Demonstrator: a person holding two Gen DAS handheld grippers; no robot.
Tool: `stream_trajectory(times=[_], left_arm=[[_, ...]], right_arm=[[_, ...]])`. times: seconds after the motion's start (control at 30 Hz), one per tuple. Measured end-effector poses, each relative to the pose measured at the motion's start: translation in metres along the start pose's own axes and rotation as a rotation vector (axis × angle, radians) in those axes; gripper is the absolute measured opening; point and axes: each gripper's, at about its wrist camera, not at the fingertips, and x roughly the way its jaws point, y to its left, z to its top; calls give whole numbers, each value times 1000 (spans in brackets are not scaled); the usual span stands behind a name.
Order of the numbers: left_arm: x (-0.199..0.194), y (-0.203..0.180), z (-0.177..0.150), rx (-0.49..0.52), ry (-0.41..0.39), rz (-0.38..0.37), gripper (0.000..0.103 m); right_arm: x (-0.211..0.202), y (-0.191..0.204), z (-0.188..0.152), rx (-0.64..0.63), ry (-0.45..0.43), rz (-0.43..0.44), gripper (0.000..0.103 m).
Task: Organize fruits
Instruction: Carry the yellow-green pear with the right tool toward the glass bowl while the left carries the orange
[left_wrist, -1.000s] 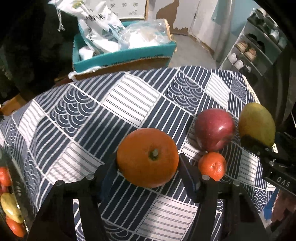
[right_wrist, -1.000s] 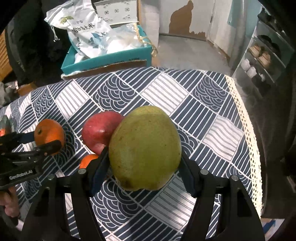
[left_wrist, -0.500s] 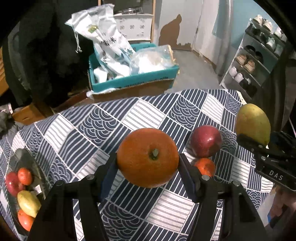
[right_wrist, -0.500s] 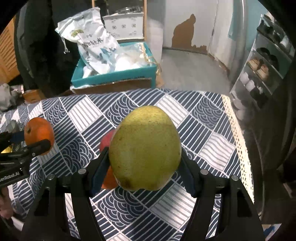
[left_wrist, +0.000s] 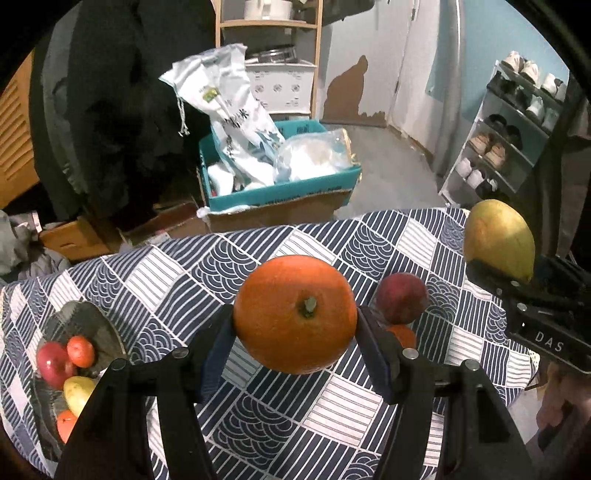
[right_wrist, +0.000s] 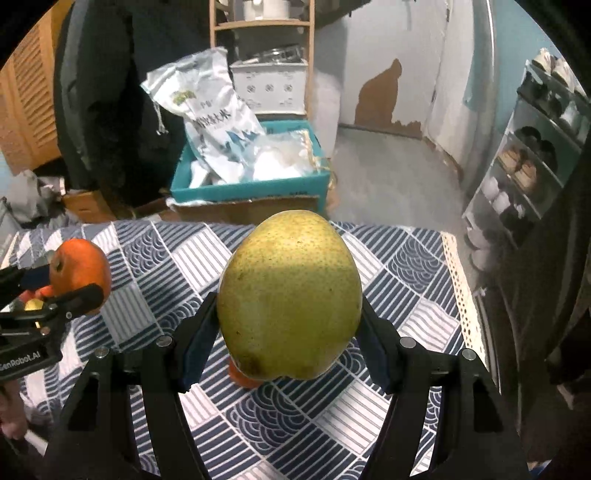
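Left gripper (left_wrist: 295, 332) clamping orange (left_wrist: 295, 314); right gripper (right_wrist: 288, 339) clamping pear (right_wrist: 290, 295). Step: carrying both w/ fruit airborne; next likely needing transfer to plate (left_wrist: 88, 325).

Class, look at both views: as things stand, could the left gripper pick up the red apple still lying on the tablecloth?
Probably not yet. The left gripper is shut on the orange, so its fingers are full. The red apple lies uncovered on the tablecloth.
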Motion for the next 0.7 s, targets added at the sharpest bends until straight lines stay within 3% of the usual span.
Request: stream_trajectory(times=[0.7], left_arm=[[-61,44,-6,-59,-84,49,66]], right_arm=[[-41,69,28,-101,-90,113,70]])
